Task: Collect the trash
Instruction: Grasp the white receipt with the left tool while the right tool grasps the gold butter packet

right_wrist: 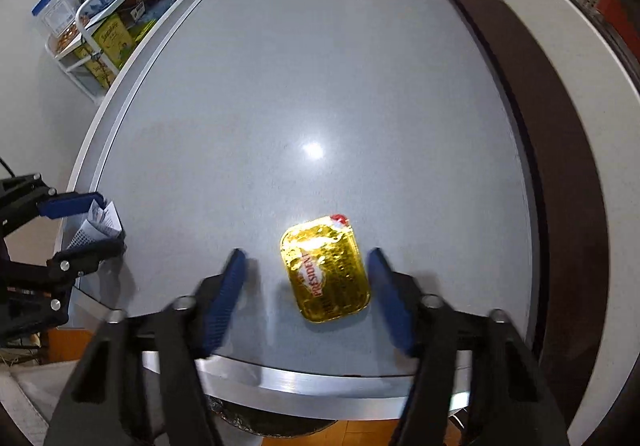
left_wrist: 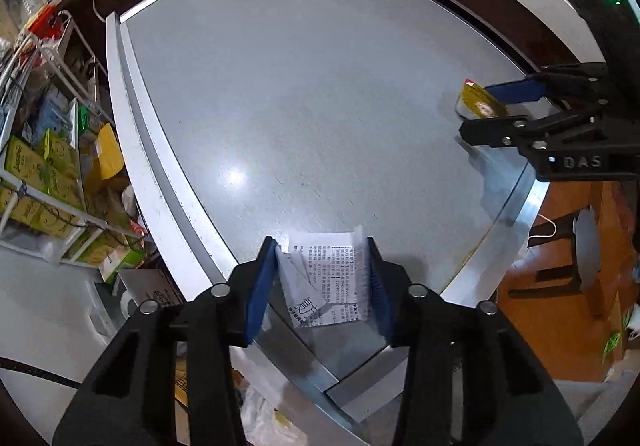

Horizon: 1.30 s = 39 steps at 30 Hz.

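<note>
A crumpled white receipt point(left_wrist: 326, 280) sits between the blue pads of my left gripper point(left_wrist: 322, 246), which is shut on it near the table's front left corner. It also shows in the right wrist view point(right_wrist: 102, 219). A gold foil butter pack point(right_wrist: 325, 273) lies flat on the grey table point(right_wrist: 280, 85). My right gripper point(right_wrist: 306, 256) is open, with its fingers on either side of the pack, apart from it. In the left wrist view the pack point(left_wrist: 480, 103) lies between the right gripper's fingers point(left_wrist: 516, 90).
A white wire rack point(left_wrist: 48, 149) with green and yellow boxes stands left of the table. The table has an aluminium rim point(right_wrist: 320, 382). A white counter point(right_wrist: 540, 25) curves along the right. A wooden floor and a stool point(left_wrist: 568, 258) lie beyond the table's edge.
</note>
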{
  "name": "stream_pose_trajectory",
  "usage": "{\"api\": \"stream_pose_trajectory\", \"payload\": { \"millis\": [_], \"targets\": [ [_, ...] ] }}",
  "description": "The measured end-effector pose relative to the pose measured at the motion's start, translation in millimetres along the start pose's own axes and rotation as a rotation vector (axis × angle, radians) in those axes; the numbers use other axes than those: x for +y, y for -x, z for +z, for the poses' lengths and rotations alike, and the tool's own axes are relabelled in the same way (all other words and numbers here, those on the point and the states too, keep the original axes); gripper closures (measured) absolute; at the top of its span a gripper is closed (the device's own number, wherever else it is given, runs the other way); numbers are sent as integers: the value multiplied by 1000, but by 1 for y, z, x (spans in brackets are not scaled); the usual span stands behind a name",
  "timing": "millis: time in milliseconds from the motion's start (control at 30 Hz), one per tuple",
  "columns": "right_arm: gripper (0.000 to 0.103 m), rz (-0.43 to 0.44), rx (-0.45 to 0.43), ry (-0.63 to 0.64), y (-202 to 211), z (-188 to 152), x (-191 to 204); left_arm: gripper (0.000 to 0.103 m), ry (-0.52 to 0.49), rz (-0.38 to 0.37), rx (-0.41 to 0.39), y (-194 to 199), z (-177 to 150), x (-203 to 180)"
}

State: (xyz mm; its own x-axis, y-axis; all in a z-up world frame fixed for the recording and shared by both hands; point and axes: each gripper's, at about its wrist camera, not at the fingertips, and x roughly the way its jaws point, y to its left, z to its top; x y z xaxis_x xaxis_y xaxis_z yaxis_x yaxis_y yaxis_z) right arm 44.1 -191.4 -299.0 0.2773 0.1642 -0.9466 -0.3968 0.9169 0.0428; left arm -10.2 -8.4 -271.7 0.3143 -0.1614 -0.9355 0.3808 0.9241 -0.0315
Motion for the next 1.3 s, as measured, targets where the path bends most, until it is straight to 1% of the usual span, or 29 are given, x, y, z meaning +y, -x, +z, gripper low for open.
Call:
{"api": "stream_pose_trajectory", "payload": {
  "millis": [67,133,167,200,300,467,767,1000,1100,1300],
  "targets": [
    [68,18,-3,3,2,-1,0,70,1,-8,-12,5,1,-1],
    [68,39,-1,-11,2,-1,-2,80,15,-21,-24,8,2,1],
    [68,42,-3,-16,3,-1,-3,84,26,-37,-26,9,2,2],
    [68,52,-2,-22,4,-2,-4,101,38,-53,-23,9,4,4],
    [68,62,-11,-40,7,-1,-6,100,93,-106,-17,9,8,14],
    [68,80,-43,-65,17,1,-9,100,153,-153,-43,15,15,32],
    [68,94,-103,-76,44,0,-11,100,172,-171,-107,35,25,35],
    [68,88,-177,-70,79,1,-10,100,165,-162,-183,62,34,26],
    [68,80,-211,-67,96,-1,-11,100,157,-134,-224,75,36,20],
    [68,68,-279,-68,130,-9,-12,100,148,-92,-282,99,35,11]
  ]
}}
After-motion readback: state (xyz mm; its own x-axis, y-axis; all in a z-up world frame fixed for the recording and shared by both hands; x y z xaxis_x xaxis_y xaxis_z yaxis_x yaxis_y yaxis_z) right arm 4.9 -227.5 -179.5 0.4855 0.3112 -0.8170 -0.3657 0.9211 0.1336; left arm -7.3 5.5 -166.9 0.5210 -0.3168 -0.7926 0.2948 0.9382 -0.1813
